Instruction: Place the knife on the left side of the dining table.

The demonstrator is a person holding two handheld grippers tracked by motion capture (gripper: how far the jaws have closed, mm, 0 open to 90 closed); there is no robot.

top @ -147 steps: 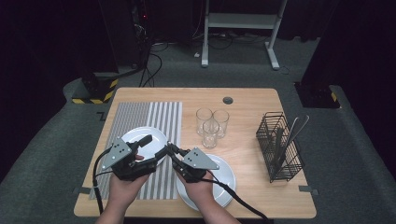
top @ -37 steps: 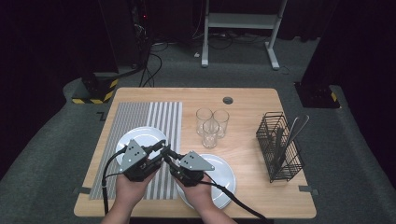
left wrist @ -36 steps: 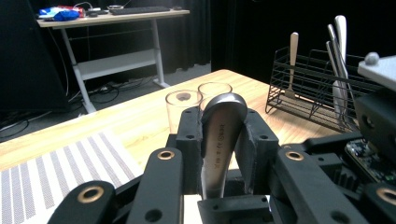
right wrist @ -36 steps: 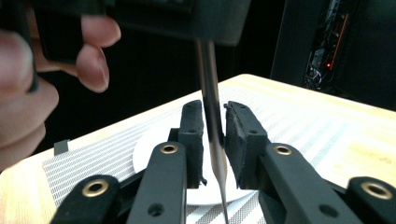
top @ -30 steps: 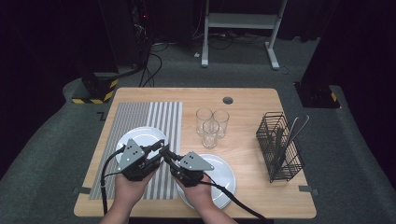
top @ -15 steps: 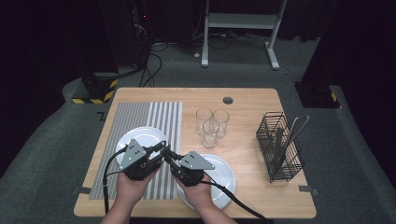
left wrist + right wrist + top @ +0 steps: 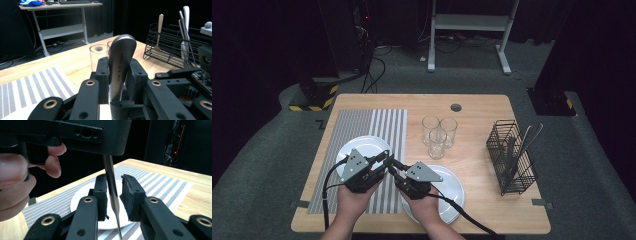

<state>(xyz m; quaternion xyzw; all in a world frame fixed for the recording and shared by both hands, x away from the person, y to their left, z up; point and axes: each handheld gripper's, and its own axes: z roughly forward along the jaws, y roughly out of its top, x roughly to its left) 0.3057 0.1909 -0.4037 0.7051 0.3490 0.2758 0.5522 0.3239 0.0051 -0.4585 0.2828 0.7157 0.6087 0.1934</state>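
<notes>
On the left half of the light wooden surface [image 7: 482, 112] lies a grey-and-white striped placemat [image 7: 362, 130], and on it sits a round white plate [image 7: 362, 147], partly covered in the high view by the left claw [image 7: 384, 161]. That black two-jaw claw, held in the person's left hand [image 7: 352, 202], is clamped on a slim metal utensil [image 7: 121, 66]: in the left gripper view the broad rounded end of its handle stands up between the two jaws, which press against it on both sides. Just to the right, the right claw [image 7: 394, 167], held in the right hand [image 7: 424, 210], meets the left one nose to nose above the placemat's right edge. In the right gripper view the thin lower part of the same utensil [image 7: 111, 192] hangs down from the left claw's body and passes between the right claw's jaws, which stand narrowly apart; it lies close against one jaw with a clear gap to the other. The utensil's tip is cut off at the bottom of that view, so its kind cannot be told. Under the right hand lies a second round white plate [image 7: 449, 187]. Farther back stand three clear drinking glasses [image 7: 438, 134], touching one another, well apart from the claws. At the far right a black wire cutlery basket [image 7: 512, 162] holds metal cutlery [image 7: 527, 140].
</notes>
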